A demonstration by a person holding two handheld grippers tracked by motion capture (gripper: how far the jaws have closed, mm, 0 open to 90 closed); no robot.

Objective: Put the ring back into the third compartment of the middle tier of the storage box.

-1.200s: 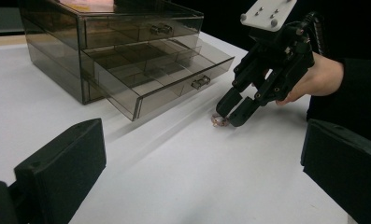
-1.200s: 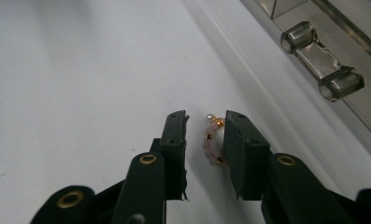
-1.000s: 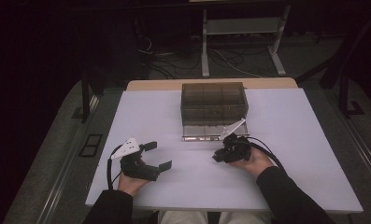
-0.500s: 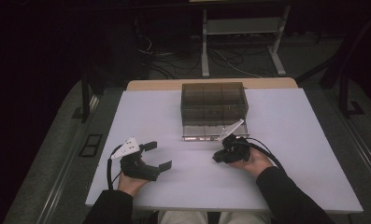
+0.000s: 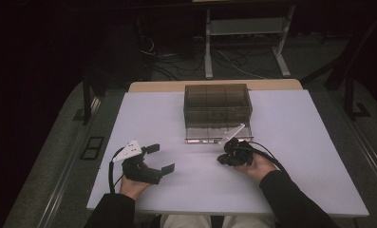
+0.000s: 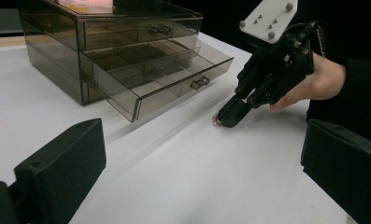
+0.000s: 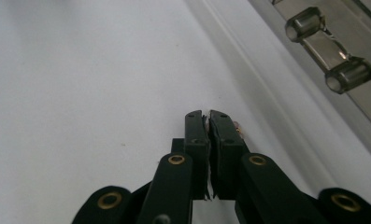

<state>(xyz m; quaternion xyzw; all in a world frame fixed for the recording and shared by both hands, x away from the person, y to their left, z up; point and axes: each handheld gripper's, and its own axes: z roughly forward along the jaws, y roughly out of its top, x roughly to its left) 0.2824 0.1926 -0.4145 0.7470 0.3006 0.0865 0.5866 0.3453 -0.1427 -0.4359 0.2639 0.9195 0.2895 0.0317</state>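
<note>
Small pinkish piece (image 7: pixel 239 127), axis perhaps table-flat, in right gripper (image 7: pixel 206 116).

A dim lab or workshop recording station: a bare white table (image 5: pixel 290 123) on a grey floor, loose cables (image 5: pixel 191 59) on the floor at the far side beneath a metal stand (image 5: pixel 245 28).

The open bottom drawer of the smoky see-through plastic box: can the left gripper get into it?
Probably yes. The left gripper sits open, and the bare white table lies between it and the open bottom drawer; the right gripper stays off to one side.
</note>
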